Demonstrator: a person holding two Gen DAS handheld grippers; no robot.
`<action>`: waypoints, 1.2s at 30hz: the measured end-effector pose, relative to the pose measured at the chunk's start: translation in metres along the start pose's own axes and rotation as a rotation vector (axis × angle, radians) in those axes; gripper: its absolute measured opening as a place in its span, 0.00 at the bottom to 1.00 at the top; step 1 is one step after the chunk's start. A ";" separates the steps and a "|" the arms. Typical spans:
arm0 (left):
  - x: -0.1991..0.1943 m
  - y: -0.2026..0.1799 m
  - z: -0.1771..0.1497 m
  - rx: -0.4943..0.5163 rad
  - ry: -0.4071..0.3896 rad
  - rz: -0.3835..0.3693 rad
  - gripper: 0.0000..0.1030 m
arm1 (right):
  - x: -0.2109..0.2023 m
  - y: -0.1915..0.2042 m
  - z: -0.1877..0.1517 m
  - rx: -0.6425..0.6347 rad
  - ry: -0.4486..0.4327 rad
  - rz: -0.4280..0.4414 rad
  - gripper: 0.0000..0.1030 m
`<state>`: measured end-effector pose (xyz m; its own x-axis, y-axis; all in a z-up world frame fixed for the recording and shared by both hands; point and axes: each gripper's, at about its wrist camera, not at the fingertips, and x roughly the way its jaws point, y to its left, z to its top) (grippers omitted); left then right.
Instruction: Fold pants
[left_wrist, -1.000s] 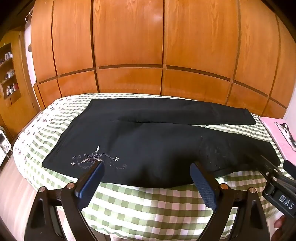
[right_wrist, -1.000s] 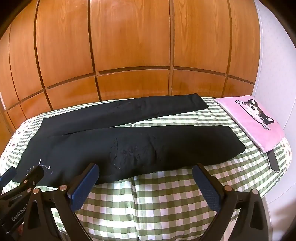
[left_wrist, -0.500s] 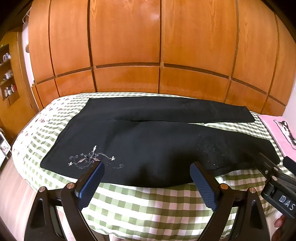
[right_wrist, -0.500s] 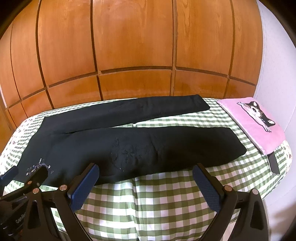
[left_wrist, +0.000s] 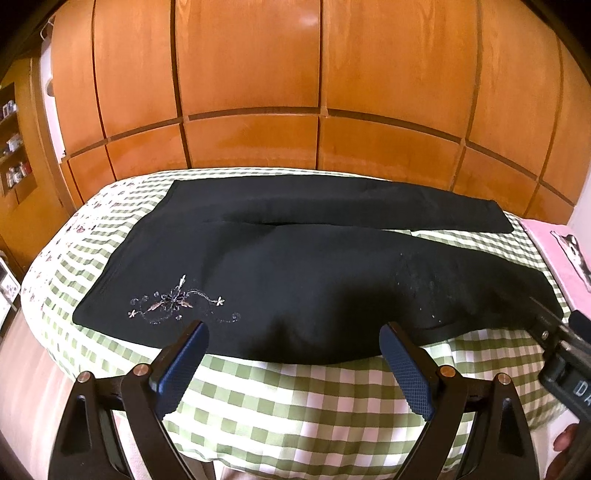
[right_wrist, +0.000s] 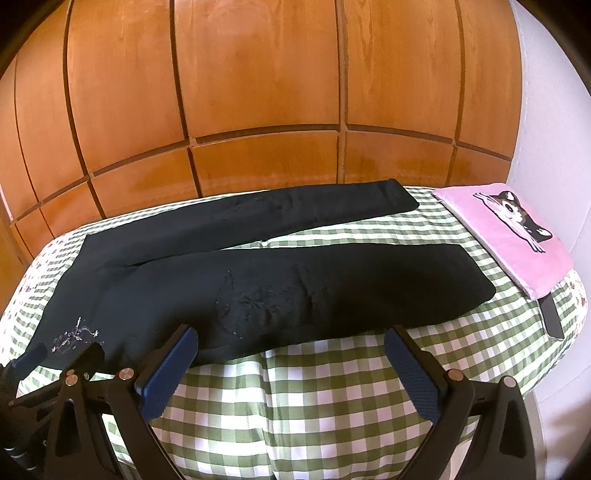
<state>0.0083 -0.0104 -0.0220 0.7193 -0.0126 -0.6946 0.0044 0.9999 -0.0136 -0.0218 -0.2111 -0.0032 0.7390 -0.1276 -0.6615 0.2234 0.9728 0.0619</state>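
Black pants (left_wrist: 295, 266) lie flat on a green checked bed, waist to the left, both legs stretched to the right and spread apart. A silver embroidered flower (left_wrist: 173, 304) marks the near hip. In the right wrist view the pants (right_wrist: 258, 280) fill the middle of the bed. My left gripper (left_wrist: 293, 363) is open and empty, above the near bed edge in front of the thigh. My right gripper (right_wrist: 291, 369) is open and empty, in front of the near leg. The right gripper's body shows at the right edge of the left wrist view (left_wrist: 565, 369).
The green checked bedspread (right_wrist: 314, 406) covers the bed. A pink pillow with a cat picture (right_wrist: 509, 236) lies at the right end, with a dark flat object (right_wrist: 552, 319) beside it. A wooden panelled wardrobe (left_wrist: 295, 92) runs behind the bed. Shelves (left_wrist: 14, 147) stand far left.
Both grippers have drifted slightly, so the pants sit a little lower and nearer in view. The pants have not moved. Both grippers stay open.
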 end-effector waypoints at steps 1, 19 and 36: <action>0.000 0.000 0.000 0.001 -0.002 0.001 0.91 | 0.001 0.001 0.000 -0.003 0.001 0.001 1.00; 0.001 0.000 0.003 0.008 -0.006 0.003 0.91 | 0.005 0.004 0.000 -0.018 0.007 0.001 1.00; 0.001 -0.001 0.002 0.013 -0.004 0.005 0.91 | 0.007 0.004 -0.001 -0.020 0.011 0.003 1.00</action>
<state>0.0109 -0.0117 -0.0213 0.7218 -0.0080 -0.6920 0.0099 0.9999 -0.0012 -0.0165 -0.2076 -0.0086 0.7324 -0.1231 -0.6697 0.2087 0.9768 0.0488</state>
